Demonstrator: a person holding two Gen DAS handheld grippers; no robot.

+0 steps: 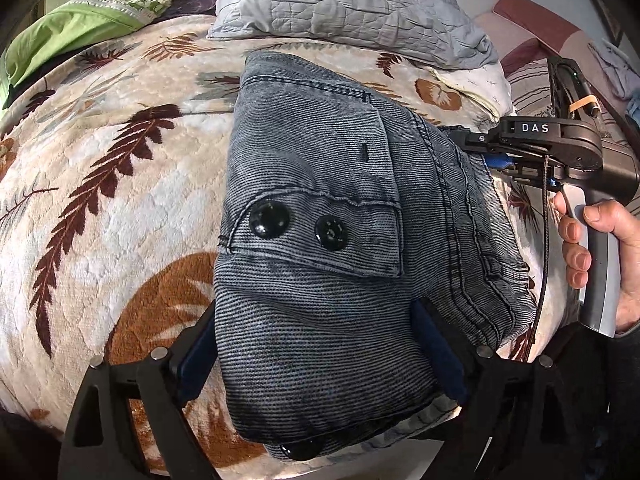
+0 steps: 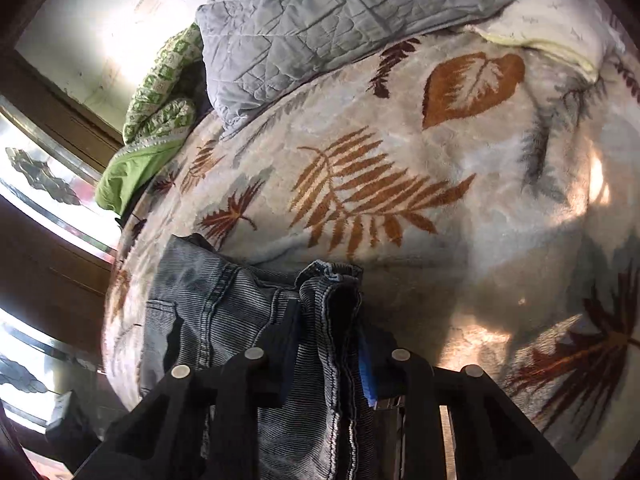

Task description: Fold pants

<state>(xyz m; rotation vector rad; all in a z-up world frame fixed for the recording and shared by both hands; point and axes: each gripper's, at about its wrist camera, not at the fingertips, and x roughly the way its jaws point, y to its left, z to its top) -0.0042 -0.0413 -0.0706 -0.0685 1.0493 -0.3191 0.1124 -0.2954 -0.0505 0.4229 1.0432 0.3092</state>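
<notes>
Bed (image 2: 460, 240) was covered with cream leaf-print blanket (image 1: 100, 184). Grey quilted pillow (image 1: 344, 4) and green patterned bedding (image 1: 80, 20) lay at its far end. Whitish wall (image 2: 104, 32), dark wood frame, bright window light at left.

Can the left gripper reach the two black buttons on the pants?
Probably yes. The left gripper already straddles the pants, fingers wide, and the black buttons lie just ahead on top, uncovered. The right gripper is off at the far edge.
</notes>
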